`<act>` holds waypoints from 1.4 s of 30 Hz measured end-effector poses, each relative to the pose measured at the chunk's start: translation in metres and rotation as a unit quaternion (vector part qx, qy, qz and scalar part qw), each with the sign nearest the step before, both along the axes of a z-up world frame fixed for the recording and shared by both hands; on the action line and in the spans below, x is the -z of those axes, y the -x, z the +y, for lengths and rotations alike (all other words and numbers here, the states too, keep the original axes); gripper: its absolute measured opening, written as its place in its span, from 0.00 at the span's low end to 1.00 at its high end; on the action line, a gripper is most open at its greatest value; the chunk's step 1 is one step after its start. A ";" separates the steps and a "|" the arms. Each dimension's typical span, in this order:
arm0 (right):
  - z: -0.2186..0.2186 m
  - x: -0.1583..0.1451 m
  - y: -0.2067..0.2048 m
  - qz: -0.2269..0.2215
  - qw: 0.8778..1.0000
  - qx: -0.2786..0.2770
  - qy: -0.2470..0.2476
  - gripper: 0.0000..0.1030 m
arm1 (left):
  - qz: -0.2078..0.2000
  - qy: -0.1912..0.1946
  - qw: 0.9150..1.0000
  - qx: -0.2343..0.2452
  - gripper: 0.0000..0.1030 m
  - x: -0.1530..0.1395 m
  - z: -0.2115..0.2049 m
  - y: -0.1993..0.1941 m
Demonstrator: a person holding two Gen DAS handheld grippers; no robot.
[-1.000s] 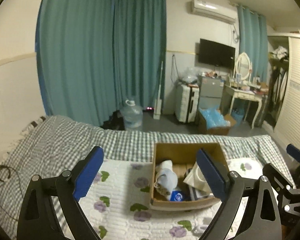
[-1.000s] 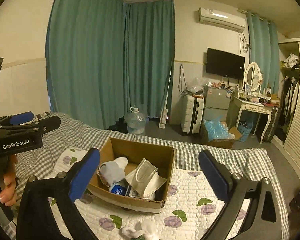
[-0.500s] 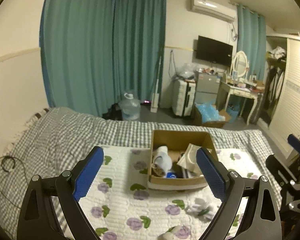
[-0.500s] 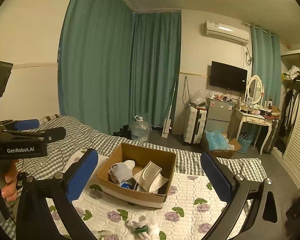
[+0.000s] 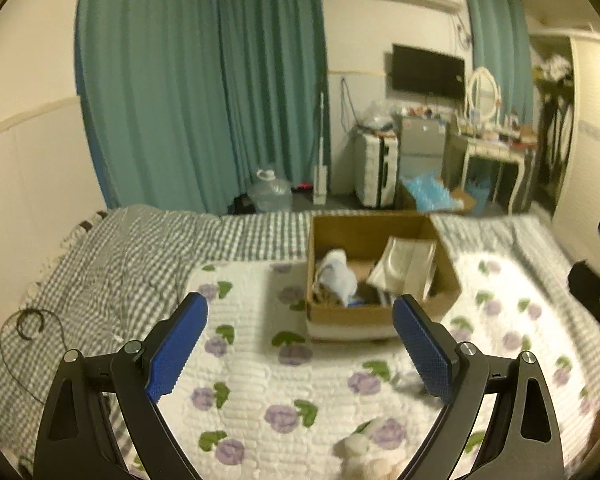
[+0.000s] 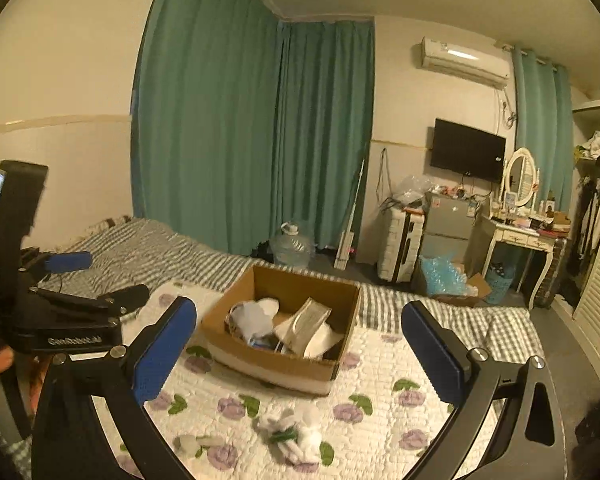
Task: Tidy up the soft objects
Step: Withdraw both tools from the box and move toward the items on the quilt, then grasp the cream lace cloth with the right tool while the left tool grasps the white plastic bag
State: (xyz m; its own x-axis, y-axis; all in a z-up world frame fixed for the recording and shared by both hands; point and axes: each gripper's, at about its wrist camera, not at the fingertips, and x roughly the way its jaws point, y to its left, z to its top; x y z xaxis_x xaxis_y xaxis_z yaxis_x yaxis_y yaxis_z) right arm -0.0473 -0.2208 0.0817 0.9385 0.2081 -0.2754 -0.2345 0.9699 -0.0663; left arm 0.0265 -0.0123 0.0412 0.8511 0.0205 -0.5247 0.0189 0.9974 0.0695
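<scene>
Cardboard box [image 6: 276, 360]: I see it sitting open-topped on the flowered quilt [image 5: 260, 392], its far wall at the line where the quilt meets the checked blanket [image 5: 112, 264].
Box contents: a rolled white and pale-blue cloth bundle [image 5: 338, 276] lies at the box's left side; a light folded packet [image 6: 308, 328] leans at its right side; something small and blue shows low between them, too blurred for me to name.
Loose soft things: a white fluffy bundle with a green band [image 6: 290, 434] lies on the quilt just in front of the box; a smaller pale piece [image 6: 192, 444] lies to the left of that bundle.
Left tongs [image 5: 300, 354]: spread wide with nothing between them, held above the quilt in front of the box.
Right tongs [image 6: 300, 356]: also spread wide and empty, framing the box from its right front corner.
Open room: I have bare quilt left of the box and in front of it; the blanket runs on behind the box to the bed's far edge.
Beyond the box: teal curtains [image 6: 252, 140] and a water jug [image 6: 292, 244] on the floor past the bed.
</scene>
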 end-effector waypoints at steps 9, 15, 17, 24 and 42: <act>0.005 0.063 0.006 0.050 0.998 -0.047 0.008 1.00 | 0.060 0.003 0.998 0.020 0.92 0.052 0.008 -0.001; 0.026 0.106 0.008 0.085 0.993 -0.077 0.035 1.00 | 0.090 -0.013 0.996 0.015 0.92 0.084 0.015 -0.007; 0.032 0.119 0.009 0.097 0.991 -0.083 0.040 1.00 | 0.094 -0.016 0.995 0.016 0.92 0.092 0.018 -0.007; 0.048 0.179 0.006 0.171 0.978 -0.110 0.038 1.00 | 0.125 -0.016 0.992 0.023 0.85 0.121 0.024 -0.015; 0.042 0.261 -0.011 0.303 0.947 -0.105 0.001 0.18 | 0.189 -0.024 0.976 0.103 0.84 0.169 -0.006 -0.017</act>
State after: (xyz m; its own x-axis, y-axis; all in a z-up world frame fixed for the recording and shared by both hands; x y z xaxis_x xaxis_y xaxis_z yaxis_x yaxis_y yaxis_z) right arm -0.0368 -0.1793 -0.1792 0.5453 0.3717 -0.7514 -0.4184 0.8974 0.1403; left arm 0.0438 -0.0178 -0.1280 0.5857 -0.0989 -0.8044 0.2517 0.9656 0.0645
